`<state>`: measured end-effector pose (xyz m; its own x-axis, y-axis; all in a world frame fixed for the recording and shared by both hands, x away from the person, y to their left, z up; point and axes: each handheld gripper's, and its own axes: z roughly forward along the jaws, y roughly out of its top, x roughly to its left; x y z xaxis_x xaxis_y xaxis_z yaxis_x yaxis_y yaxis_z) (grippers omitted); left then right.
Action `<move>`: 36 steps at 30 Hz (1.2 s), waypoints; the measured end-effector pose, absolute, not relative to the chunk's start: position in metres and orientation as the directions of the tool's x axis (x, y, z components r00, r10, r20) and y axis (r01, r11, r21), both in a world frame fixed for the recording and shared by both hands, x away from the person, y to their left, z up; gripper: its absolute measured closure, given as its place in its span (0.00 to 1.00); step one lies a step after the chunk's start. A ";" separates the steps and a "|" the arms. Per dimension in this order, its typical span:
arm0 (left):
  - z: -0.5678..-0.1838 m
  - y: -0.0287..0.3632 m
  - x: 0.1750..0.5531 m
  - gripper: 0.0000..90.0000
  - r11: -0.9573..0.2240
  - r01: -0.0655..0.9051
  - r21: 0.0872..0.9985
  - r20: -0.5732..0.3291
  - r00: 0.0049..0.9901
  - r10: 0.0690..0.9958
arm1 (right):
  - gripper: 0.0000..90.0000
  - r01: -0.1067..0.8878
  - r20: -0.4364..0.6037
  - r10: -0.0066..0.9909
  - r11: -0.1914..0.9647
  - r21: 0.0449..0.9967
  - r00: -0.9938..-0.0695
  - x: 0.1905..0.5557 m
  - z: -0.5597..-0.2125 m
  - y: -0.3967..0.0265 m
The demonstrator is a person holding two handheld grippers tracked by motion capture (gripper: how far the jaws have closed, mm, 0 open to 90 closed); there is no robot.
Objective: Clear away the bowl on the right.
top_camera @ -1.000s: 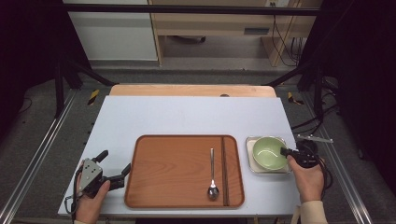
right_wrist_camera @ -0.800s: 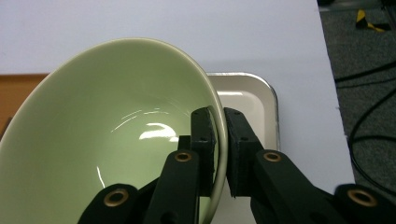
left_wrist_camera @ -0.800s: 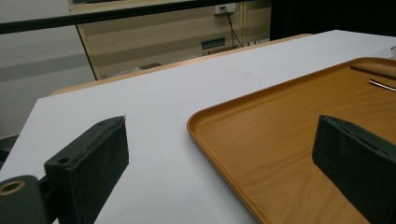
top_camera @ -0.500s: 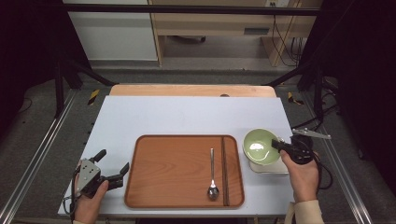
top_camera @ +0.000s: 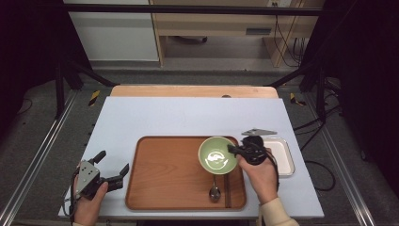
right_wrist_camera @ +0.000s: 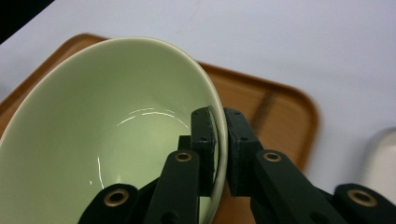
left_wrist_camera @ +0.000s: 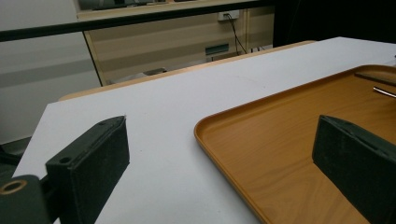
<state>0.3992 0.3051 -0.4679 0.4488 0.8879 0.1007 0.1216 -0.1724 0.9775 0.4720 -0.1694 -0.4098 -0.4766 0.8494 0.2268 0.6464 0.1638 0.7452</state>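
The right gripper [top_camera: 234,149] has its fingers [right_wrist_camera: 204,140] clamped on the rim of a pale green bowl [top_camera: 217,155], one finger inside the wall and the other outside it, as the right gripper view shows closely. The bowl hangs from that pinch over the right part of the wooden tray [top_camera: 164,174], tilted so that its empty, glossy inside faces up and toward the fingers. Just below the bowl, nearer the person, a metal spoon [top_camera: 214,190] lies on the tray with its round end toward the person, and a pair of dark chopsticks [top_camera: 227,188] lies just beside it. Behind the right fingers, on the side away from the bowl, a small white rectangular dish [top_camera: 282,155] sits on the pale counter [top_camera: 188,113], just off the tray's right edge. The left gripper [top_camera: 115,169] rests at the counter's near left corner, held in the person's left hand [top_camera: 89,205]; its fingers [left_wrist_camera: 91,158] stand wide apart with nothing between them, pointing toward the tray's left edge, with one finger over the counter and the other over the tray's rim in the left gripper view.
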 end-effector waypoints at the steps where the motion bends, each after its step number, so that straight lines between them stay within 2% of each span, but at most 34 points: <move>1: -0.468 0.306 0.399 0.04 -0.170 0.123 0.978 0.098 0.449 0.888 | 0.93 0.645 0.222 0.840 0.185 0.741 -0.495 0.472 -0.411 -0.161; 5: -0.467 0.307 0.399 0.04 -0.164 0.121 0.979 0.094 0.448 0.889 | 0.93 0.640 0.199 0.817 0.247 0.727 -0.541 0.471 -0.415 -0.132; 12: -0.467 0.307 0.399 0.04 -0.162 0.121 0.979 0.092 0.448 0.889 | 0.93 0.659 0.218 0.788 0.290 0.693 -0.576 0.468 -0.427 -0.109; 22: -0.467 0.307 0.399 0.04 -0.168 0.126 0.978 0.094 0.453 0.886 | 0.93 0.678 0.230 0.770 0.328 0.657 -0.596 0.465 -0.439 -0.099; 36: -0.468 0.307 0.400 0.04 -0.168 0.131 0.977 0.091 0.453 0.887 | 0.91 0.686 0.273 0.756 0.300 0.663 -0.594 0.469 -0.445 -0.102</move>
<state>0.3995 0.3069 -0.4680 0.4527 0.8870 0.0914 0.1310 -0.1675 0.9771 0.4691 -0.1017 -0.4447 -0.5945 0.7562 0.2733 0.6862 0.2999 0.6628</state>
